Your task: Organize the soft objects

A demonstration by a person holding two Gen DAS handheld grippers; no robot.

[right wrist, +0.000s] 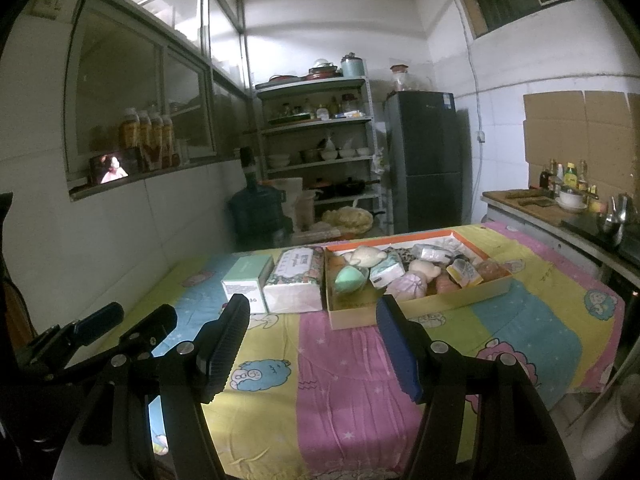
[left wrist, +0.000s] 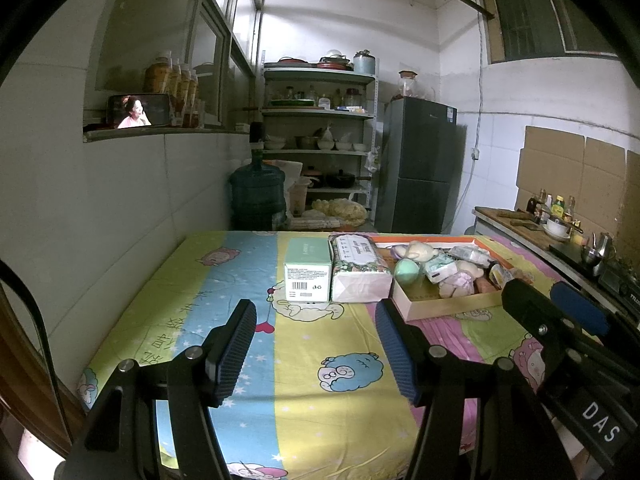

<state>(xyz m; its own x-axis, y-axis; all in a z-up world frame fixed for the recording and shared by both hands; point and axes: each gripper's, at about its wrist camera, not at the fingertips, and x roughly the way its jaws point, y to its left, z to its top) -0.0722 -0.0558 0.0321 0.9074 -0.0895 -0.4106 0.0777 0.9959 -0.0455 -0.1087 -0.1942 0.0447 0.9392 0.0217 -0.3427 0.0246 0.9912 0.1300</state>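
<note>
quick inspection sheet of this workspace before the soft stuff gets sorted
surface: table under a patchwork cartoon cloth, near half bare.
job's things: shallow cardboard tray with an orange inner rim, piled with soft items, among them a green egg-shaped piece, a cream plush bear and small wrapped packs.
clutter: mint green box and floral tissue pack, side by side, left of the tray.
grippers: left gripper open, empty, above the cloth; right gripper open, empty, short of the tray.
cables: a wire runs down the far wall beside the fridge; nothing seen on the table.
surroundings: shelf rack of dishes, water jug, counter with bottles on the right.
</note>
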